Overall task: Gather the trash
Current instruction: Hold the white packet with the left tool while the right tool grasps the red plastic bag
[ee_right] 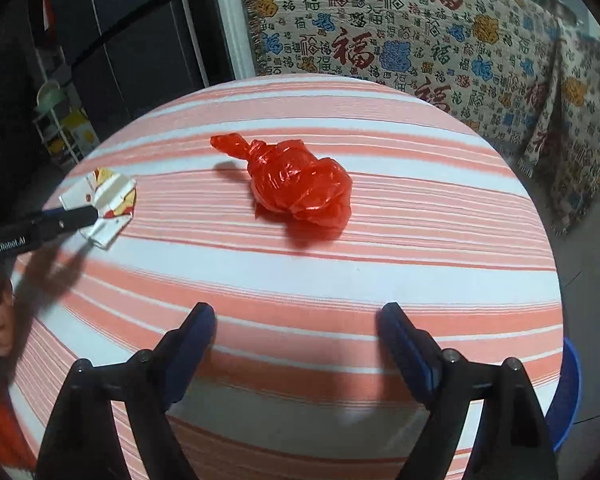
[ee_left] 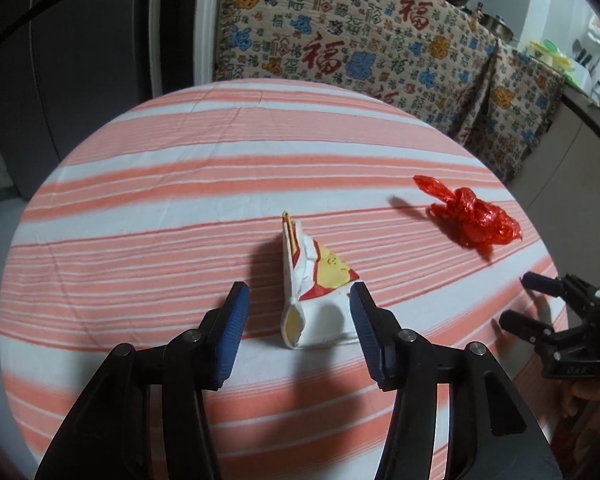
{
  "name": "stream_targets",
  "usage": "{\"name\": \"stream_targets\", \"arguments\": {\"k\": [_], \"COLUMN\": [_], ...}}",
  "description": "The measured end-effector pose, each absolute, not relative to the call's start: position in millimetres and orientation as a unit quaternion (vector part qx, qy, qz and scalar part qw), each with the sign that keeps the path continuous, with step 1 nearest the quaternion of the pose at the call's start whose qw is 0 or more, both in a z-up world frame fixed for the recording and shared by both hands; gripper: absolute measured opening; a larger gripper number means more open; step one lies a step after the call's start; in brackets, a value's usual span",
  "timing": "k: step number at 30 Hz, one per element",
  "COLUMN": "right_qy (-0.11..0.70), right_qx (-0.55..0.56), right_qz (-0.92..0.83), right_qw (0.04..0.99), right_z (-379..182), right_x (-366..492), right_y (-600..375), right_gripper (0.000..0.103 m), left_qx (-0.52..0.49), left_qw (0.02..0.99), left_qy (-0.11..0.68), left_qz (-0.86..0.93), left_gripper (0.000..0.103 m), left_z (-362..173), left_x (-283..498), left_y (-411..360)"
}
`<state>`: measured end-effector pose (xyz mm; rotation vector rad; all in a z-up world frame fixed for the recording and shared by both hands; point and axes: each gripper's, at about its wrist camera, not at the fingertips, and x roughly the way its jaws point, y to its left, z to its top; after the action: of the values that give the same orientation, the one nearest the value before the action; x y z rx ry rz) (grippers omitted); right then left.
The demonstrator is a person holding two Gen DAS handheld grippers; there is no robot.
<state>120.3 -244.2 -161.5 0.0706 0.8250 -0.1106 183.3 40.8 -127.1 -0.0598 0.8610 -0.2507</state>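
A round table (ee_left: 140, 184) under a pink-and-white striped cloth carries two pieces of rubbish: a crumpled white paper cup (ee_left: 316, 292) printed in red and yellow, lying flattened on its side near the middle of the cloth, and a knotted red plastic bag (ee_left: 470, 216) well apart from the cup, toward the table's far right rim. The left gripper (ee_left: 298, 312) hangs over the cup with its blue-padded jaws apart, one pad on either side of the cup's open mouth; the right-hand pad looks to be at the very edge of the paper, though the view is too blurred to say whether it touches (the left pad plainly stands clear). In the right wrist view the right gripper (ee_right: 296, 332) is held above the near part of the table with its jaws spread wide and nothing between them, the red bag (ee_right: 300, 182) lying on the stripes beyond its fingertips. That view also shows the cup (ee_right: 108, 204) near the table's left rim with a black finger of the left gripper (ee_right: 66, 218) across it. Behind the table a patterned cloth with red and blue characters (ee_left: 360, 44) drapes the furniture
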Motion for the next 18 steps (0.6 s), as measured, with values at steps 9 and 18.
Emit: {"name": "stream_targets", "arguments": {"k": [9,18], "right_qy": [0.408,0.421], "right_qx": [-0.017,-0.103], "right_qz": [-0.019,0.037], "right_qw": [0.913,0.9], "right_z": [-148,-126], "right_x": [138,194], "right_y": [-253,-245], "right_gripper": [0.097,0.087], "left_qx": [-0.022,-0.01], "left_qw": [0.9,0.898], "left_qy": [0.418,0.42], "left_qz": [-0.122,-0.128], "left_gripper": [0.049,0.014], "left_z": [-134,-135], "left_x": [190,192], "left_y": [39,33]}}
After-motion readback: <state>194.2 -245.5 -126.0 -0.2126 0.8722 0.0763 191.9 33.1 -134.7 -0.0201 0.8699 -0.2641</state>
